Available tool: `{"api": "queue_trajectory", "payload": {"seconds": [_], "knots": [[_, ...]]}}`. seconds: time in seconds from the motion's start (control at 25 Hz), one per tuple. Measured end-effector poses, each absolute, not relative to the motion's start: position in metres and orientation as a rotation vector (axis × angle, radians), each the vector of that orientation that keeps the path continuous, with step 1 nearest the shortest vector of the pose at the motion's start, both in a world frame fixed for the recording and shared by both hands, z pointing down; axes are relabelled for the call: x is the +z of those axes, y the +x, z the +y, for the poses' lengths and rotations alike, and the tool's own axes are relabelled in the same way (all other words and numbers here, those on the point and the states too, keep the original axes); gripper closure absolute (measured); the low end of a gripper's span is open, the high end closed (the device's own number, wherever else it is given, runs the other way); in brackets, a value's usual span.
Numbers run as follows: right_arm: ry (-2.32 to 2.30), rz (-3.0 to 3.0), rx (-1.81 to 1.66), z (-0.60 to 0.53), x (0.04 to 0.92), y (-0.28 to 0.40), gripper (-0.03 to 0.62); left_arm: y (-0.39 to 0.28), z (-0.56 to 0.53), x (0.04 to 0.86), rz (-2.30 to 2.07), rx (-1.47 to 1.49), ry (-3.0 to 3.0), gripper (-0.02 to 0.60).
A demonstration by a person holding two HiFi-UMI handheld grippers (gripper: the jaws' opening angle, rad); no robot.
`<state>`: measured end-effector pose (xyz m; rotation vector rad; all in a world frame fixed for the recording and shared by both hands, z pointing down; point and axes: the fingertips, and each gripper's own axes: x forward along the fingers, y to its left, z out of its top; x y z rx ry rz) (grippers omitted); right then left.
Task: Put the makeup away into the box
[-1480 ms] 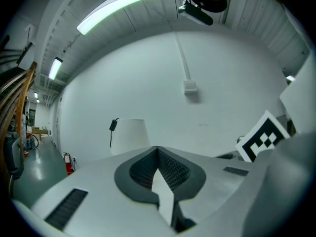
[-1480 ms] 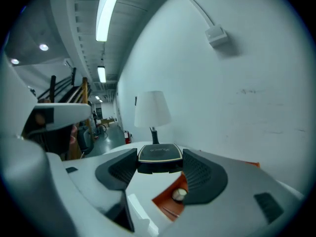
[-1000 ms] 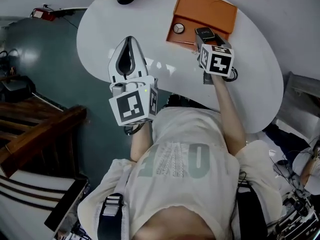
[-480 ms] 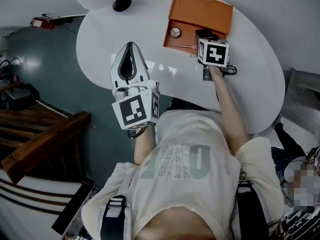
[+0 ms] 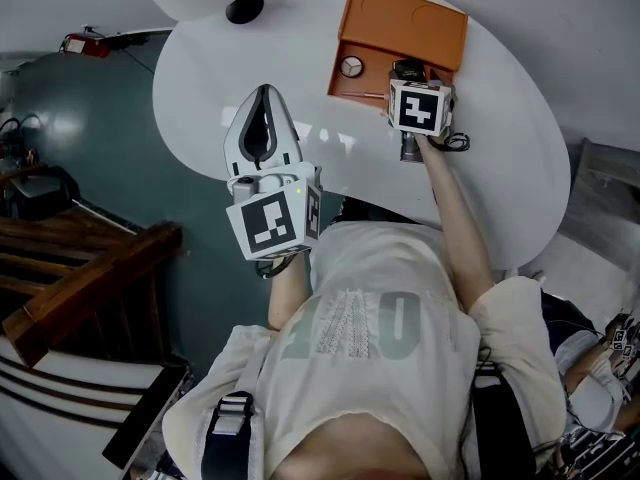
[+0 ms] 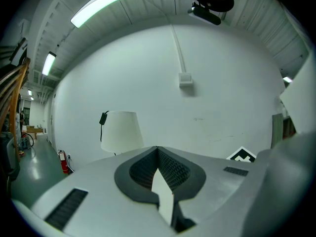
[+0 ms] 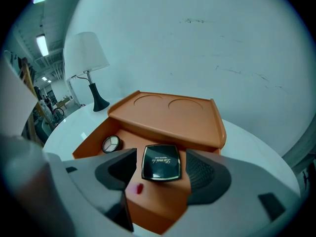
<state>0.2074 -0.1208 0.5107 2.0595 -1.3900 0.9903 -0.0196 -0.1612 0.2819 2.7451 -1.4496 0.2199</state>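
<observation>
Right tongs [image 7: 160,168] stand wide, straddling without touching a black compact [image 7: 161,162] lying in the orange box [image 7: 168,115] near the worktop's [image 5: 500,138] far edge. Its white cursive label is too small to read. A round palette [image 7: 111,143] lies beside it. Left tongs [image 6: 158,154] are closed, empty.

Orange box [image 7: 168,117] sitting on white table [image 7: 74,130]
A black compact [image 7: 161,162] is lying mid-frame; upper left, a lamp [image 7: 85,53] is showing white shade, black base.
</observation>
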Motion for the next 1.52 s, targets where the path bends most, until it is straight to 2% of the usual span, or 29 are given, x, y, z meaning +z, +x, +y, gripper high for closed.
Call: {"api": "queue_trajectory", "payload": {"seconds": [0.24, 0.44, 0.56, 0.72, 0.88, 1.12, 1.52], "knots": [[2.083, -1.421, 1.008, -0.117, 0.502, 0.207, 0.292, -0.016, -0.160, 0.280, -1.442, 0.204, 2.751, 0.575], [2.235, -1.608, 0.808, -0.133, 0.429, 0.208, 0.297, -0.011, -0.157, 0.275, -1.422, 0.198, 2.776, 0.574], [2.369, -1.729, 0.606, -0.139, 0.366, 0.209, 0.378, -0.006, -0.156, 0.269, -1.412, 0.173, 2.790, 0.574], [2.463, -1.839, 0.357, -0.131, 0.302, 0.199, 0.586, 0.000, -0.153, 0.257, -1.396, 0.114, 2.810, 0.574], [2.360, -2.012, 0.164, -0.121, 0.270, 0.164, 0.589, 0.006, -0.150, 0.255, -1.376, 0.107, 2.834, 0.574], [2.183, -2.155, 0.134, -0.113, 0.270, 0.115, 0.589, 0.013, -0.148, 0.248, -1.357, 0.076, 2.853, 0.575], [2.173, -2.165, 0.164, -0.112, 0.271, 0.108, 0.589, 0.012, -0.142, 0.249, -1.354, 0.074, 2.847, 0.574]]}}
